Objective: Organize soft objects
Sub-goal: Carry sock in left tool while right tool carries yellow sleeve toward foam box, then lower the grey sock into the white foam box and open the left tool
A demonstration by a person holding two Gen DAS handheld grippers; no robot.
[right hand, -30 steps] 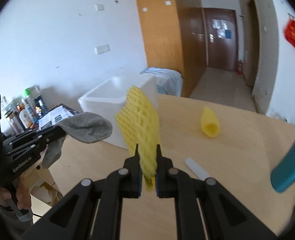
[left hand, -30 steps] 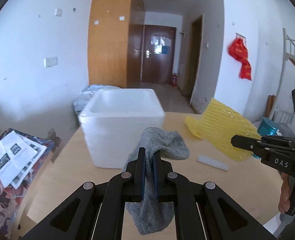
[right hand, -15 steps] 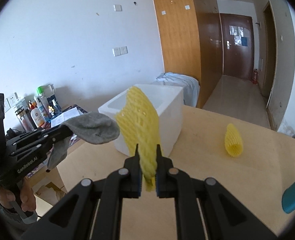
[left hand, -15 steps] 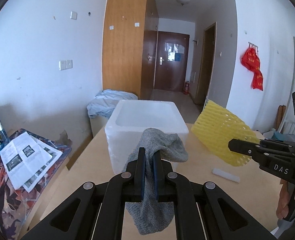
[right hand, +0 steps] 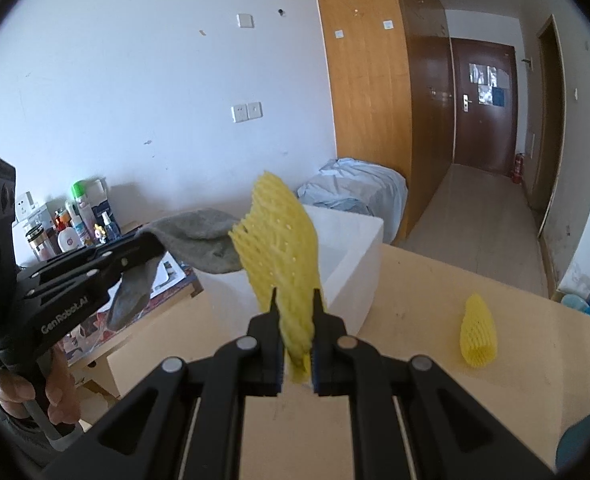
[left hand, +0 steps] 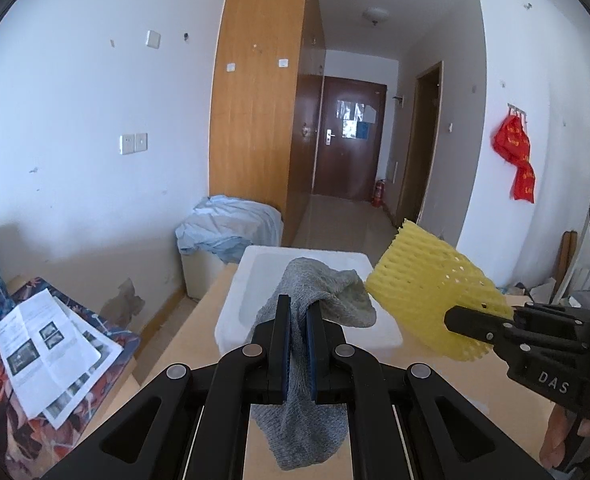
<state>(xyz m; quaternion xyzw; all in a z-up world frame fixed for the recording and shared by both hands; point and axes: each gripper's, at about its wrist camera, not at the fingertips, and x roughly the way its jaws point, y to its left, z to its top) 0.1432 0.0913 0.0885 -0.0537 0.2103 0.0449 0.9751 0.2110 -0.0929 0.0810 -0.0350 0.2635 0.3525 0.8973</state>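
1. Here, a limp grey knitted sock (left hand: 315, 304) is pinched between the pressed-together fingers of the left hand-held gripper (left hand: 298, 344); its toe flops forward over the fingertips and its leg hangs below them.
2. A yellow foam mesh fruit sleeve (right hand: 281, 256) is clamped at its lower end by the right hand-held gripper (right hand: 295, 340), and its long axis stands nearly upright above the fingertips.
3. An open white foam box (left hand: 255, 276) is seen on the light wooden bench (right hand: 455, 400), straight ahead of and below both held items.
4. The sock's toe is judged to hang over the box's opening, whereas the sleeve appears beside the box's right rim in the left wrist view, so the left hand is judged the nearer for a drop.
5. A 2nd rolled yellow foam sleeve (right hand: 478, 340) is left lying on the bench, well apart to the right of the box.
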